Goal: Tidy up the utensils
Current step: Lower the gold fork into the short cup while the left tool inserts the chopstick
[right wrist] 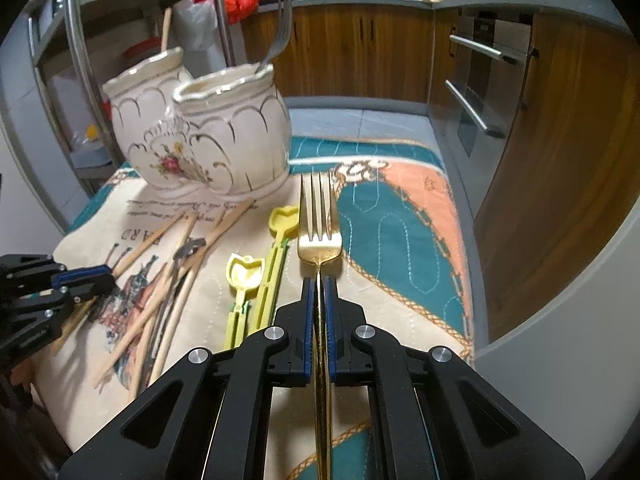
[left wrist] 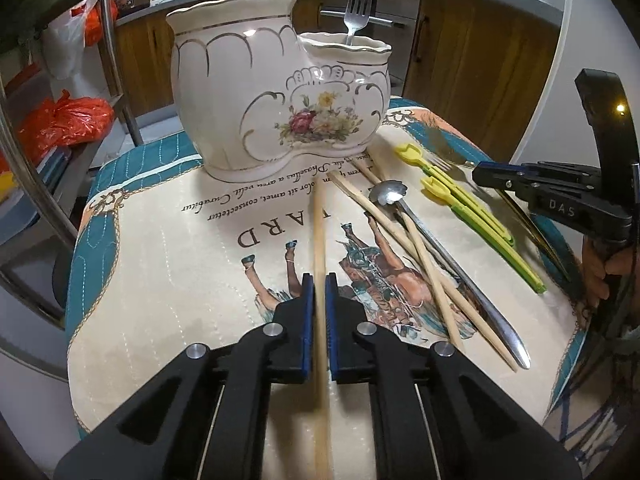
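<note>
The left gripper [left wrist: 319, 280] is clenched on a wooden chopstick [left wrist: 318, 232], the stick running straight out between its blue pads and pointing ahead toward the base of the ceramic holder [left wrist: 276, 92]. The right gripper [right wrist: 319, 280] is likewise clamped — on the handle of a gold fork [right wrist: 319, 216], whose tines lead forward along the fingers.

What the coming move turns on is how each long axis lies against the holder's two mouths. Both utensils lie nearly flat over the printed cloth [left wrist: 160, 264], while the holder stands upright ahead, so each piece must, I judge, be tipped toward vertical before it can drop in. From the left gripper the tall compartment sits ahead and slightly left, with one chopstick already standing in it. From the right gripper the lower compartment is ahead and to the left, the nearer of the two, with a silver fork [right wrist: 280, 28] leaning in it.

Between the grippers, loose on the cloth, remain more chopsticks [left wrist: 424, 256], a steel spoon [left wrist: 440, 256] and two yellow-green plastic pieces [left wrist: 472, 208].
</note>
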